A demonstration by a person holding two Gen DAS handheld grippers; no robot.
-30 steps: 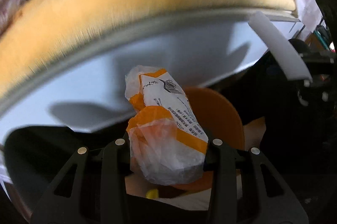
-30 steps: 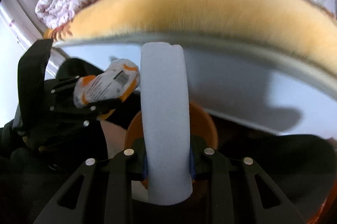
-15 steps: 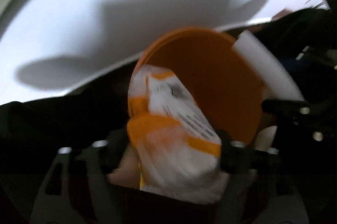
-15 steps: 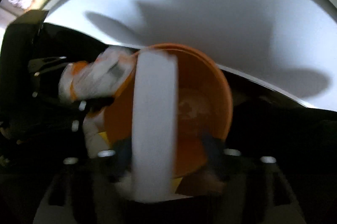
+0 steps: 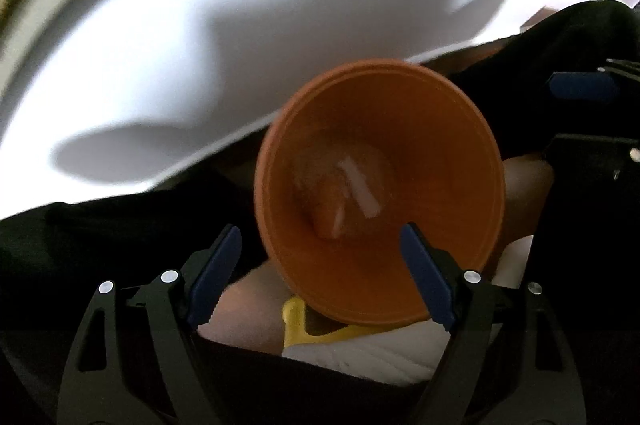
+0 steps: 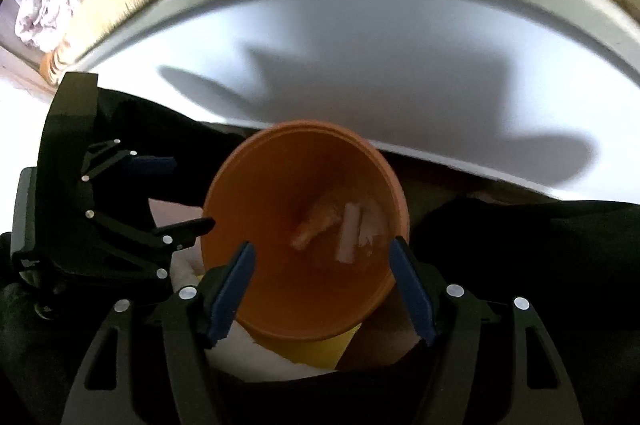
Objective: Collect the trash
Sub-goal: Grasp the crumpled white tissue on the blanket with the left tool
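White table edge beside orange bin, trash inside.

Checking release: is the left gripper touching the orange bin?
Cannot tell. Left gripper is open and empty over the orange bin; in both wrist views its fingertips overlap the rim, no clear gap.

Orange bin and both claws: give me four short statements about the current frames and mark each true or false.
1. The left claw is open and holds nothing. True.
2. The right claw grips a white strip. False: it is open and empty.
3. The wrapper and the white strip lie inside the orange bin. True.
4. The orange bin stands on the white table. False: it sits lower, in front of the table's edge.
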